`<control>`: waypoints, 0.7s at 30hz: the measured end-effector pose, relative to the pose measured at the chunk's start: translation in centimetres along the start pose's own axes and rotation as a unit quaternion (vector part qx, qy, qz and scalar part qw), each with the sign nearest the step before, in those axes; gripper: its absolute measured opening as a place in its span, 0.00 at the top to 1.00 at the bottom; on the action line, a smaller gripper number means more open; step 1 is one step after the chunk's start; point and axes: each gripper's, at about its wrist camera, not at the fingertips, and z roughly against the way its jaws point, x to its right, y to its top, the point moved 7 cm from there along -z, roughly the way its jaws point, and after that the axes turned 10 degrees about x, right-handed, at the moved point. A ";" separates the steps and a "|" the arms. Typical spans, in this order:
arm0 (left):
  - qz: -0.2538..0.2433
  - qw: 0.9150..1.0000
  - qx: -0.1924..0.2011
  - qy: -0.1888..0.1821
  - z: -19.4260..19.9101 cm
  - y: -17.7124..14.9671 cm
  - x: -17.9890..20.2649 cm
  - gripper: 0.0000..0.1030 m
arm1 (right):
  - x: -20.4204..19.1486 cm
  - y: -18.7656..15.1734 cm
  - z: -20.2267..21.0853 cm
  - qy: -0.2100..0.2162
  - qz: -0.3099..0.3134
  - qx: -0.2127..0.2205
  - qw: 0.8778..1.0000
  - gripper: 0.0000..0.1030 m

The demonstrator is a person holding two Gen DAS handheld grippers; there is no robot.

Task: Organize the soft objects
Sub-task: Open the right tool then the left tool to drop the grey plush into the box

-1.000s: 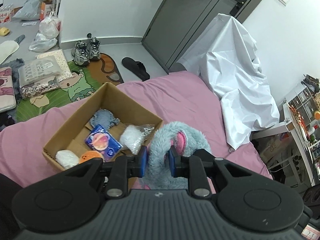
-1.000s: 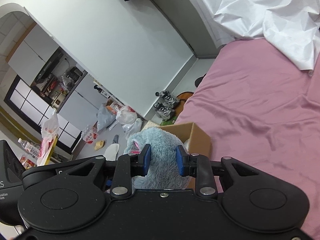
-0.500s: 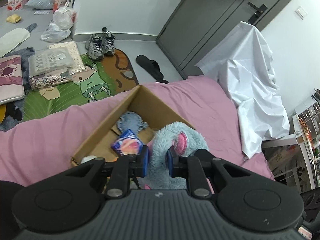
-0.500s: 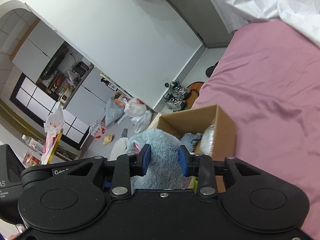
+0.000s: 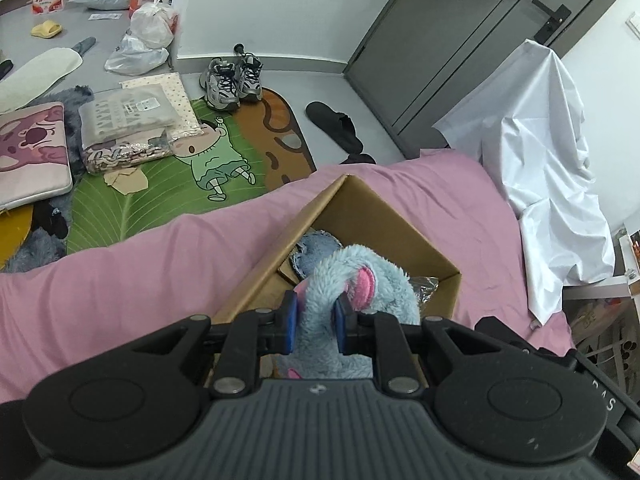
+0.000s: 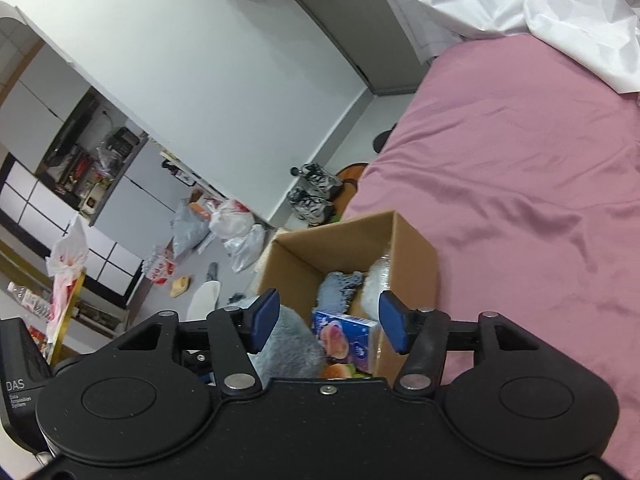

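My left gripper (image 5: 314,326) is shut on a fluffy grey-blue plush toy (image 5: 360,280) with pink ears and holds it over the open cardboard box (image 5: 376,204) on the pink bed. My right gripper (image 6: 328,326) is open, its blue pads spread wide just above the box (image 6: 416,248). The plush (image 6: 290,340) lies against its left pad, no longer clamped. Inside the box I see a blue tissue pack (image 6: 346,338), a grey-blue cloth (image 6: 340,286) and a white item in clear wrap (image 6: 378,280).
The pink bedsheet (image 5: 120,272) surrounds the box. A white sheet (image 5: 548,160) drapes over furniture at the bed's right. On the floor lie a green cartoon rug (image 5: 172,176), sneakers (image 5: 234,80), a black slipper (image 5: 334,128) and plastic bags (image 5: 148,36).
My right gripper has opened and let go of the plush. Both grippers have moved with the plush over the box.
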 end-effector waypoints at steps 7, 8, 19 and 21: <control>-0.033 0.999 0.005 0.025 -0.2 0.4 0.3 0.79 | 0.2 0.1 -0.3 -0.015 0.010 -0.003 1.000 0.22; -0.035 0.999 0.005 0.024 -0.2 0.5 0.4 0.78 | 0.3 0.2 -0.4 -0.018 0.010 -0.002 1.000 0.21; -0.075 0.996 0.003 0.042 0.8 0.8 1.6 0.31 | 0.6 0.5 0.6 -0.037 0.023 -0.008 0.999 0.11; -0.089 0.995 0.006 0.045 1.2 0.8 2.1 0.29 | 0.7 0.5 0.9 -0.038 0.025 -0.008 0.999 0.11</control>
